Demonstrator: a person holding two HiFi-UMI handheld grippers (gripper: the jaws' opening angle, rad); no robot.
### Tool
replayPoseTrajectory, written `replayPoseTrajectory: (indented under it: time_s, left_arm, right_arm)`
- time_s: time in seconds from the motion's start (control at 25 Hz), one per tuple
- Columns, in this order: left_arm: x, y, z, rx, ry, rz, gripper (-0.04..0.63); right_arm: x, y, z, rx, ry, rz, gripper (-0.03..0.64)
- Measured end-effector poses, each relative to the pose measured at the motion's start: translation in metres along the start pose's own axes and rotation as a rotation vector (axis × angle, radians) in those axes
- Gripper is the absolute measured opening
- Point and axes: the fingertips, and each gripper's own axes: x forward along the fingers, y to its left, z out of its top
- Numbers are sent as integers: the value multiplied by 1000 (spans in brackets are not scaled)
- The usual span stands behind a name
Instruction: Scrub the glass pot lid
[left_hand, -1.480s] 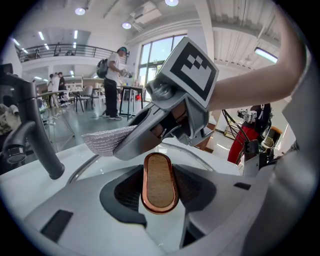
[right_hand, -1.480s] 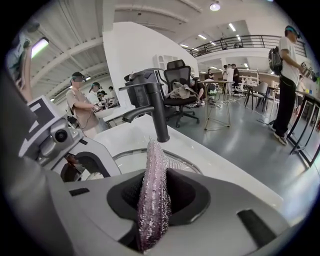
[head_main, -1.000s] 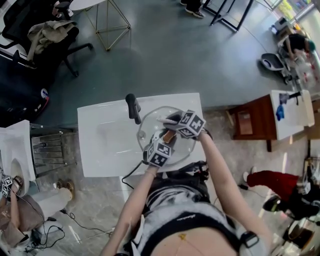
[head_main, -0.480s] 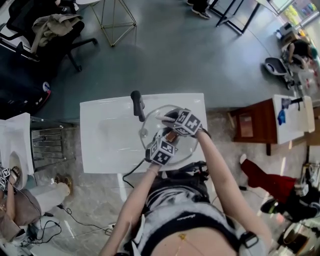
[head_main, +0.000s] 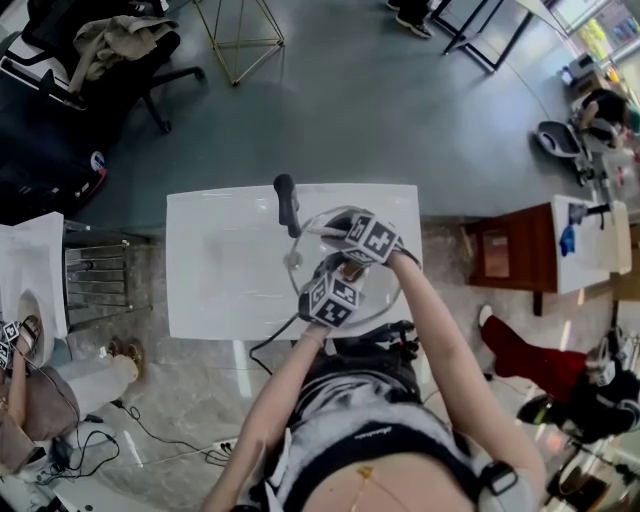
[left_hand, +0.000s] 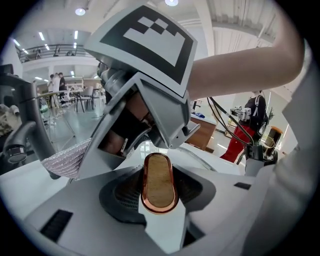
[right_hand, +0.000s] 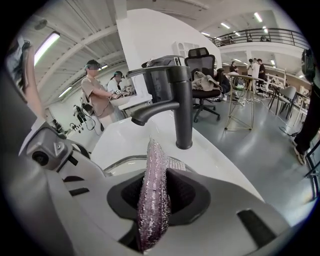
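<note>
The glass pot lid lies on the white sink top, just right of the black faucet. My left gripper is shut on the lid's copper-rimmed wooden handle, which stands upright between its jaws. My right gripper is shut on a silvery pink scrubbing pad held edge-on over the lid's rim, close in front of the faucet. From the left gripper view, the right gripper's body fills the space just beyond the handle, with the pad sticking out to its left.
A black cable hangs off the sink top's near edge. A second white basin with a metal rack stands at the left. A wooden table is at the right, an office chair at the far left. People stand in the background.
My right gripper has slid the scrubbing pad left across the lid towards the faucet and rolled a little. The left gripper has kept still on the handle.
</note>
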Motion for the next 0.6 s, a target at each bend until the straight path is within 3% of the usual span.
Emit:
replayPoseTrajectory:
  time_s: [0.44, 0.6]
  left_arm:
    - [-2, 0, 2, 2, -10, 6, 176]
    - [-14, 1, -4, -37, -32, -9, 192]
  right_arm:
    - [-3, 7, 2, 24, -18, 42, 92]
    - [-3, 7, 2, 25, -41, 32, 92]
